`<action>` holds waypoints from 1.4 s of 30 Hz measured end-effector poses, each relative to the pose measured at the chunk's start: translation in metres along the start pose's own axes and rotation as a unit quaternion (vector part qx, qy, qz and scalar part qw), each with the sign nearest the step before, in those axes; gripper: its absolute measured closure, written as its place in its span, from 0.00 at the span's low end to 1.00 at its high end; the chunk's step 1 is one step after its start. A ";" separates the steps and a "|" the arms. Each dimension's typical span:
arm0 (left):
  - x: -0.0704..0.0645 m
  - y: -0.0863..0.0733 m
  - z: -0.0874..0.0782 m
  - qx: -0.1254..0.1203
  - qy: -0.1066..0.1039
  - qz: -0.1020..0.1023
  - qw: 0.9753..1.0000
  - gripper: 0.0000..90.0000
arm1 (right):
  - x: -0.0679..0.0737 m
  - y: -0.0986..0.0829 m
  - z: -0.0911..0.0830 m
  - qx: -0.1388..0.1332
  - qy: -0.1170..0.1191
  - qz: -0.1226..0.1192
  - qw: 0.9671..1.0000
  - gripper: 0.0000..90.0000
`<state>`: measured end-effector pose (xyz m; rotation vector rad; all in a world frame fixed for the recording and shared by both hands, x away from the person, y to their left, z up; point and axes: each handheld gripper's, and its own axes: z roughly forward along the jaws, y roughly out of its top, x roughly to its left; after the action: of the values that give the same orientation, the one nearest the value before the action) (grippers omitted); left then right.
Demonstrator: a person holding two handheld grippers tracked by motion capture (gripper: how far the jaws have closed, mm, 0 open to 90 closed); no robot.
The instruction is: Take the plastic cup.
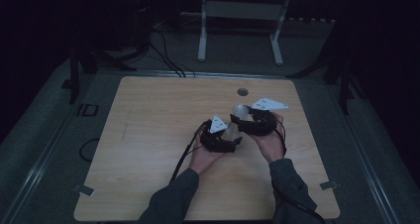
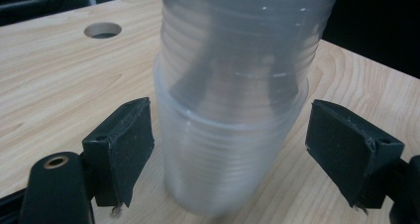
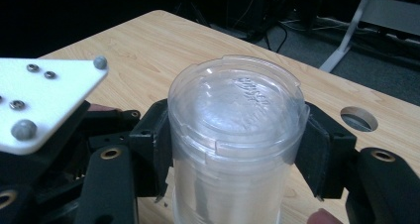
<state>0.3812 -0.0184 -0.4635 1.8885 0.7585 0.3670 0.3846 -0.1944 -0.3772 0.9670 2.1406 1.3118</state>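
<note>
Two hand-held grippers meet at stack of clear plastic cups (image 1: 236, 121), standing upside down right of surface (image 1: 148, 135) centre, well short of far-edge hole (image 1: 242, 91). Right hand-held gripper (image 3: 236, 147) pinches top cup. Left hand-held gripper (image 2: 233, 149) spread around lower cup, pads clear. Likely step: separating cups. Close left first, then lift right straight up; tilting risks jamming.

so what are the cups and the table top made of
The stack of clear ribbed cups looks like thin translucent plastic: glossy, see-through, moulded lettering on the top base. The pale table top looks like wood or wood-look laminate, matt, with visible grain; which one is unclear.
</note>
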 end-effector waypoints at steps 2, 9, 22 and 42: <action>-0.001 0.001 0.003 -0.003 0.002 -0.001 1.000 0.20 | 0.000 0.000 0.000 0.000 0.000 0.000 1.000 0.43; -0.002 0.000 0.012 -0.012 0.006 0.002 1.000 0.18 | -0.001 -0.001 -0.001 -0.003 0.010 0.008 1.000 0.43; -0.004 -0.002 0.014 -0.016 0.019 0.012 1.000 0.22 | 0.000 0.000 -0.001 -0.001 0.010 0.007 1.000 0.43; -0.004 -0.001 0.013 -0.012 0.030 0.020 0.999 0.22 | 0.000 0.019 -0.018 -0.037 0.006 0.006 0.999 0.45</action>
<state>0.3848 -0.0299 -0.4698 1.8797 0.7544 0.4578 0.3784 -0.1990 -0.3523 0.9451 2.0827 1.3969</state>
